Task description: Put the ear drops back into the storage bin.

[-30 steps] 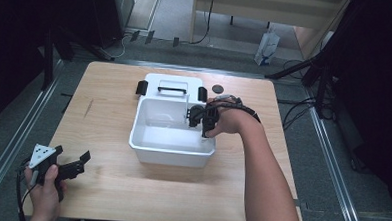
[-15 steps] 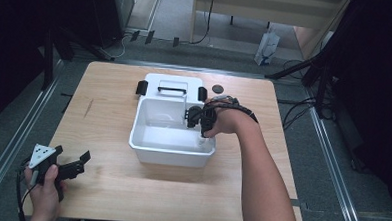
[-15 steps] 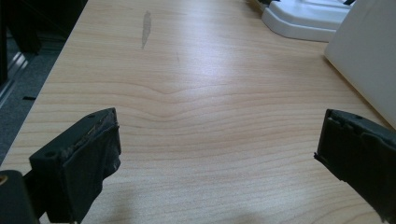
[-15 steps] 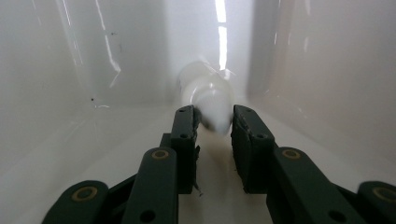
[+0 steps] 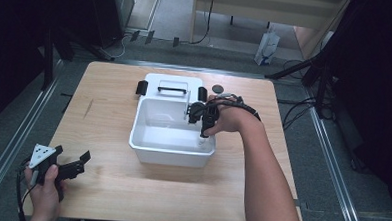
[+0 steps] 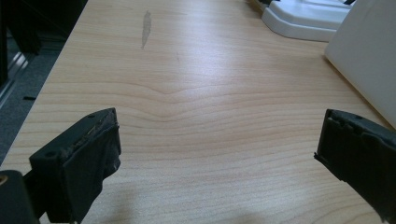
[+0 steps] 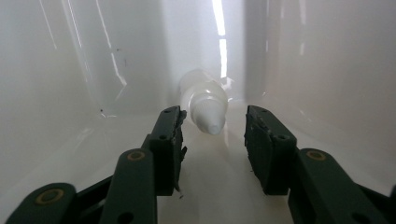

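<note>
I am finding no legible text, label, brand, number or sign on anything here. White plastic bin (image 5: 172, 150): walls are showing bare. Bin lid (image 5: 171, 83): unmarked. Small white bottle (image 7: 205, 100) lying in the bin: no label is showing. Wooden table (image 6: 196, 93): only grain and a grey smudge.

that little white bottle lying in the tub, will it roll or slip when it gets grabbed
The white bottle looks round and lies on its side, so it may roll. The tub floor looks glossy, so it could slide. It seems small, probably light.
</note>
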A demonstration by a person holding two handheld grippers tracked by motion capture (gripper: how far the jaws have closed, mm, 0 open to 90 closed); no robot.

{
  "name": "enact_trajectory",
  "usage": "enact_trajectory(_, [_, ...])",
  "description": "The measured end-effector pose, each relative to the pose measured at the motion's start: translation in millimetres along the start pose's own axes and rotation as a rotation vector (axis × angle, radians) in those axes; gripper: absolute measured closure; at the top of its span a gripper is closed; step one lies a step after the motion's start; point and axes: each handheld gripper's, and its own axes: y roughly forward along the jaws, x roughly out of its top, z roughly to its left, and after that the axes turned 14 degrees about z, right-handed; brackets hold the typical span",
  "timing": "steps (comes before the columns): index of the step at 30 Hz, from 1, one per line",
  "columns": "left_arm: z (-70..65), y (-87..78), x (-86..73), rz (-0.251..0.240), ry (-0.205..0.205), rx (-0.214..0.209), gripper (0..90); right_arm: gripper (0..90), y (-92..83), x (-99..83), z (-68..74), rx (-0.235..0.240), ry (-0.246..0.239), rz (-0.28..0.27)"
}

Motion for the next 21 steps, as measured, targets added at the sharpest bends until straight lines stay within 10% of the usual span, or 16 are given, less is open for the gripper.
enact_trajectory(9, [-0.1,0.1,0.1,0.0,0.003,0.002,0.3,32.2,-19.3,-7.8,-3.3,-0.025,0.073,-0.034])
enact_trajectory(15, [-0.4,0.1,0.2,0.002,0.004,0.005,0.3,0.0,-34.1,-12.3,-2.6,-0.036,0.144,-0.059])
enact_trajectory(21, [-0.5,0.3,0.1,0.0,0.005,0.005,0.3,0.0,-45.6,-20.2,-0.9,-0.03,0.158,-0.081])
